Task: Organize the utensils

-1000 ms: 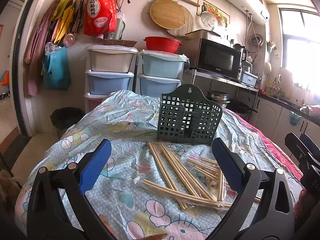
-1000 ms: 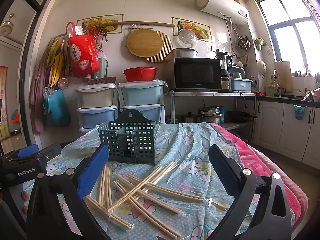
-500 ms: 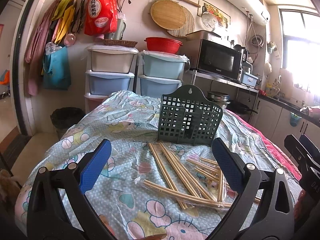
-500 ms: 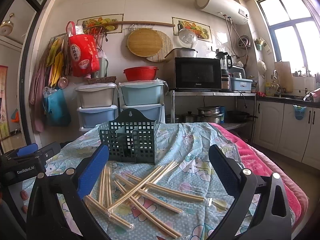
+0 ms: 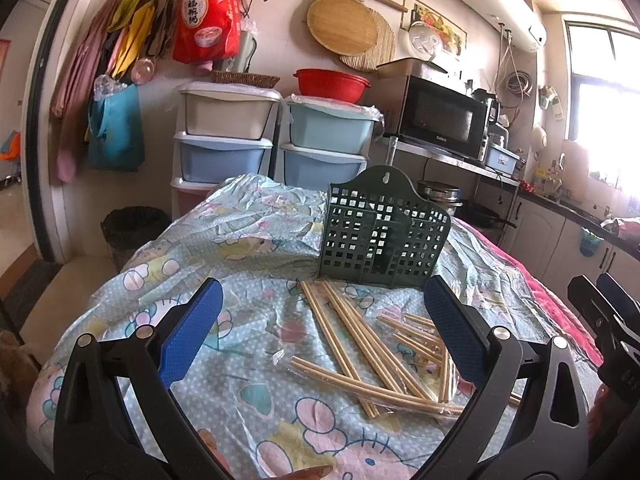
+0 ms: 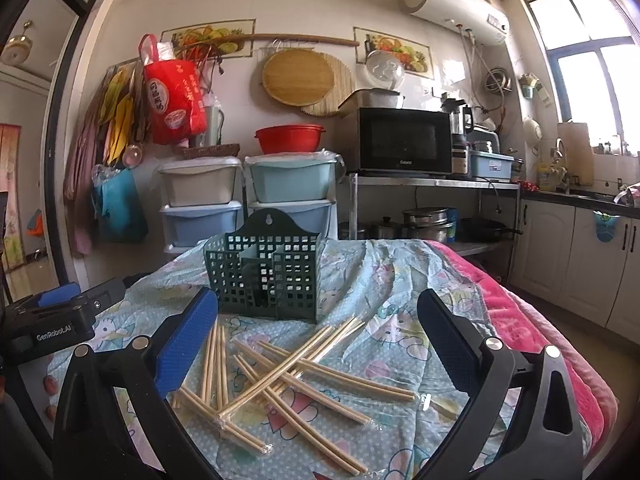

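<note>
Several pairs of wooden chopsticks (image 5: 372, 344) in clear plastic sleeves lie scattered on the cartoon-print tablecloth (image 5: 240, 264). Behind them stands a dark green perforated utensil holder (image 5: 382, 236), upright and with nothing showing in it. My left gripper (image 5: 322, 330) hovers open above the cloth, short of the pile, nothing between its blue pads. In the right wrist view the same chopsticks (image 6: 288, 372) spread below my right gripper (image 6: 318, 338), which is also open and holds nothing. The holder (image 6: 266, 274) sits just beyond them.
The right gripper's body (image 5: 608, 320) shows at the left view's right edge, and the left gripper's body (image 6: 52, 320) at the right view's left edge. A pink blanket (image 6: 532, 336) edges the table's right side. Stacked plastic drawers (image 6: 244, 200), a microwave (image 6: 404, 142) and cabinets stand behind.
</note>
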Action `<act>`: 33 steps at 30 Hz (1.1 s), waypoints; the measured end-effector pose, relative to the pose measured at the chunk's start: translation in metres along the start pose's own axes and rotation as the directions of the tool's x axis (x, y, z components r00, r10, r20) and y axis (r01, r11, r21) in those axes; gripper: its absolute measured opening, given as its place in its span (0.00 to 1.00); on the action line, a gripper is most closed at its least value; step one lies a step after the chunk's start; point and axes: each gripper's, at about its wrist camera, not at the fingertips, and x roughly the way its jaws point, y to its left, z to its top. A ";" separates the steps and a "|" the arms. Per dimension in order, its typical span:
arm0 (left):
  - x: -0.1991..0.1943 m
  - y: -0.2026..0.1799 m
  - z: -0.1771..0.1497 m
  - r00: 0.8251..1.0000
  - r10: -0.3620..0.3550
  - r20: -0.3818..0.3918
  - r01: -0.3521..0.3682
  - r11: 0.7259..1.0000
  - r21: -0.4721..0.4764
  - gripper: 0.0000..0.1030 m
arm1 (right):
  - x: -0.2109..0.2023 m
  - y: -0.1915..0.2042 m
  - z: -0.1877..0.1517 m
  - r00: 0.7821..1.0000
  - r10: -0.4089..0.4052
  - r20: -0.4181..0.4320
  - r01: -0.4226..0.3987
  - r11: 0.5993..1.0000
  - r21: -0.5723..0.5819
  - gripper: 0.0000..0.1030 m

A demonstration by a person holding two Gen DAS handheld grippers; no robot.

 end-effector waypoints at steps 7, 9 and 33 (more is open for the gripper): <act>0.011 0.016 -0.001 0.998 0.023 -0.061 -0.025 0.999 -0.032 0.90 | 0.019 0.012 0.005 0.995 0.066 -0.078 -0.070 0.997 -0.040 0.94; 0.014 0.021 0.000 0.996 0.025 -0.081 -0.028 0.999 -0.043 0.90 | 0.024 0.014 0.005 0.991 0.086 -0.100 -0.091 0.995 -0.038 0.94; 0.074 0.045 -0.012 0.934 -0.030 -0.357 -0.004 0.996 -0.094 0.90 | 0.150 0.001 0.007 0.860 0.150 -0.488 -0.150 0.988 0.039 0.71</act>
